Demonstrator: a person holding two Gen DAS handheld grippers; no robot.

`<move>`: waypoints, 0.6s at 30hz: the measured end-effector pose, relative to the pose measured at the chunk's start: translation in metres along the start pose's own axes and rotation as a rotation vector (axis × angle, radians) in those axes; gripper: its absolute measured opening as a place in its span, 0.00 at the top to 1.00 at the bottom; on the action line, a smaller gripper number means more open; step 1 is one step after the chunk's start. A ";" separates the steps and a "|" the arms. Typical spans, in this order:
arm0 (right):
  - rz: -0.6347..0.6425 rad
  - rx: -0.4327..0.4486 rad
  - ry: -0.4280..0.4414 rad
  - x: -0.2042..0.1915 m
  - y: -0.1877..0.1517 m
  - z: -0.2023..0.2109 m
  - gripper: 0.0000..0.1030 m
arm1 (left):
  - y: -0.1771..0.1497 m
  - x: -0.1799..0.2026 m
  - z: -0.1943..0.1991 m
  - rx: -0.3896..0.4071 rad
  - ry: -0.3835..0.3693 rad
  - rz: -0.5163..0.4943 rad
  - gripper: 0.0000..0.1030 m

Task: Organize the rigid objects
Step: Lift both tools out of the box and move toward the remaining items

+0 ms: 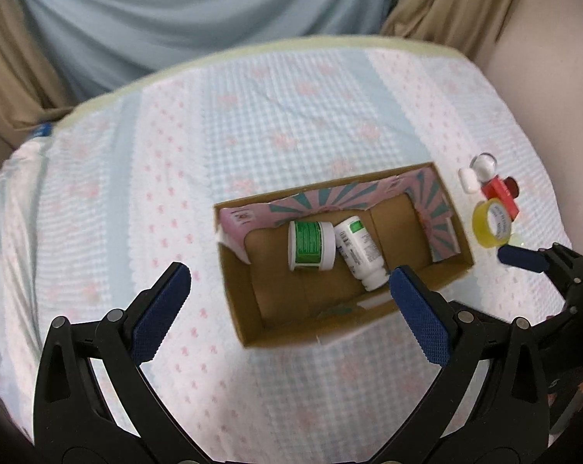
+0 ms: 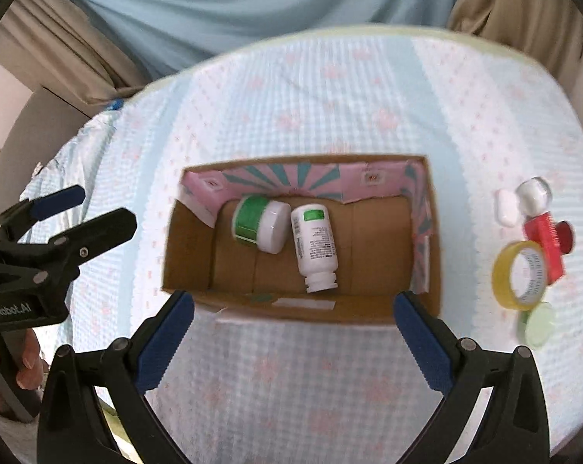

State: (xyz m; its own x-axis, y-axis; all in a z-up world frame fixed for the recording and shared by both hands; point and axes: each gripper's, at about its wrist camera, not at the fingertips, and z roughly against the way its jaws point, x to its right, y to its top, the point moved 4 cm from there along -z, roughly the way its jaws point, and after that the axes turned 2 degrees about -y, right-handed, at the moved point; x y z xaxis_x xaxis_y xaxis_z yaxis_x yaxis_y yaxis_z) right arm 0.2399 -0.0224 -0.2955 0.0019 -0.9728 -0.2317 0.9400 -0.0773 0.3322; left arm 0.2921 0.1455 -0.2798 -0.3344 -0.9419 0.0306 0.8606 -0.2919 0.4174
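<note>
Left tongs (image 1: 287,270): spread to their widest; blue pads bare; grasping nothing, touching nothing; seen from the right wrist view off to the left side (image 2: 98,208), with a person's hand (image 2: 19,363) on the grip below them

Right tongs (image 2: 293,305): likewise released and spread wide; nothing between the pads; one blue fingertip (image 1: 521,257) shows at the right edge of the left wrist view

Open brown cardboard box with pink-and-teal printed flaps folded inward (image 2: 191,243): one; on the bed, just ahead of both tongs; its near wall lies between the right tongs' tips in that view

White round jar with green label (image 2: 260,224): one; on its side inside the box, ahead of the right tongs and left of centre

White plastic bottle with green patch on its label (image 2: 314,243): one; on its side inside the box, just right of the jar, neck toward the tongs; whether the two touch is unclear

Yellow roll of tape (image 2: 517,272): one; outside the box, ahead and right of the right tongs

Red block-shaped object with a dark red knob (image 2: 546,241): one; touching the tape's far side

Small white and clear pieces (image 2: 523,199): beyond the red object; blurred, count uncertain

Pale green translucent disc (image 2: 538,323): one; just nearer than the tape

Bed with checked blue-and-white cover dotted pink (image 2: 291,386): one; carries everything
</note>
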 end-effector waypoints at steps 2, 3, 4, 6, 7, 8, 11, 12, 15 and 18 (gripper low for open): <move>0.011 0.027 -0.013 -0.001 -0.007 0.020 0.00 | -0.008 0.002 0.022 0.040 0.019 -0.003 0.00; 0.017 0.040 -0.023 -0.003 -0.010 0.029 0.00 | -0.012 0.003 0.034 0.061 0.038 -0.007 0.00; 0.023 0.048 -0.033 -0.004 -0.014 0.040 0.00 | -0.015 0.005 0.044 0.075 0.051 -0.011 0.00; 0.024 0.063 -0.044 -0.004 -0.022 0.057 0.00 | -0.024 0.012 0.063 0.100 0.052 -0.022 0.00; 0.024 0.075 -0.052 -0.003 -0.027 0.068 0.00 | -0.027 0.015 0.070 0.110 0.044 -0.024 0.00; 0.024 0.081 -0.059 -0.002 -0.031 0.075 0.00 | -0.030 0.020 0.078 0.122 0.038 -0.024 0.00; 0.021 0.095 -0.081 0.006 -0.047 0.099 0.00 | -0.037 0.038 0.095 0.137 0.016 -0.033 0.00; 0.016 0.101 -0.094 0.011 -0.055 0.106 0.00 | -0.039 0.046 0.099 0.140 0.010 -0.040 0.00; -0.006 0.106 -0.103 0.027 -0.071 0.121 0.00 | -0.045 0.076 0.107 0.143 -0.002 -0.084 0.00; -0.038 0.111 -0.123 0.054 -0.088 0.136 0.00 | -0.050 0.112 0.111 0.150 -0.014 -0.125 0.00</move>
State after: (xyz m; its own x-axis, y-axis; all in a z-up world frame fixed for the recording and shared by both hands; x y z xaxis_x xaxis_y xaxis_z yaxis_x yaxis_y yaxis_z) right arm 0.1107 -0.0976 -0.2131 -0.0813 -0.9875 -0.1349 0.8950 -0.1319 0.4262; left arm 0.1688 0.0731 -0.1963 -0.4416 -0.8970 -0.0177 0.7452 -0.3777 0.5495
